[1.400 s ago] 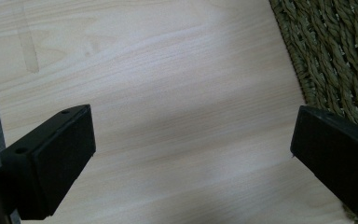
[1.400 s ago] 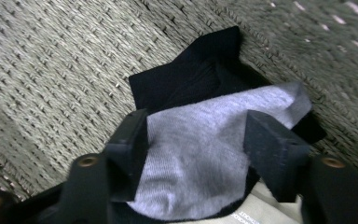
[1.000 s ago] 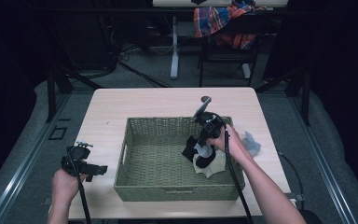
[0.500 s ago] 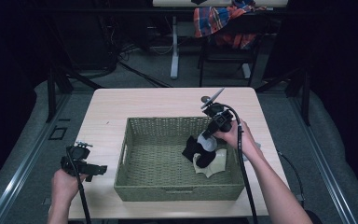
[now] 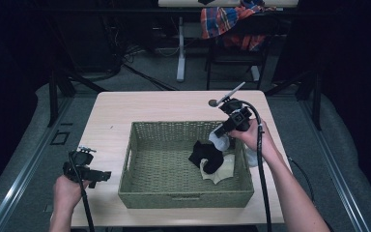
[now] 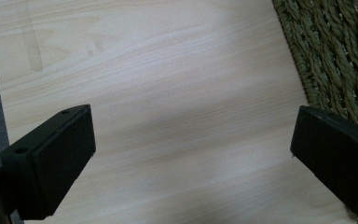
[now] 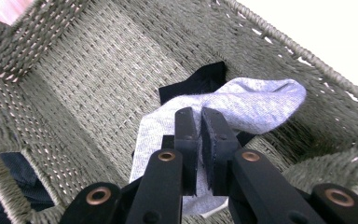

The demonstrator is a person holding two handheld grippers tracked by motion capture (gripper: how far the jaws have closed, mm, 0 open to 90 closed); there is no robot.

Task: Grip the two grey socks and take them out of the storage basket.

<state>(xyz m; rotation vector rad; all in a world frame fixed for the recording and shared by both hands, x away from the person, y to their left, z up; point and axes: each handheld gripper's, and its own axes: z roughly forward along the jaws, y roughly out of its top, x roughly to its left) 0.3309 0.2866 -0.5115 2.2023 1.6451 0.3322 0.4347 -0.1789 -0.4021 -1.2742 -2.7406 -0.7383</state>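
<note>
A pale grey sock (image 7: pixel 242 105) of soft, fine-ribbed knit is clamped between the nearly closed jaws of the right gripper (image 7: pixel 200 122), and is held up above the inside of the woven basket (image 5: pixel 140 145), near the basket's right wall. In the high view the sock (image 5: pixel 220 141) is seen hanging limp from the right gripper (image 5: pixel 226 131), just over a black garment (image 5: pixel 205 154) and a cream cloth (image 5: pixel 222 169) that lie crumpled on the basket's floor at its right end. The basket is rectangular, of coarse olive-green plaited fibre with a thick braided rim, and is set on the pale wood-grain counter (image 5: pixel 149 106). The left gripper (image 5: pixel 94 176) is held left of the basket, over the counter's edge; its flat black jaws are spread wide apart with only bare counter (image 6: pixel 168 93) between them, and the basket's rough weave (image 6: pixel 335 51) is seen just beside one jaw.
</note>
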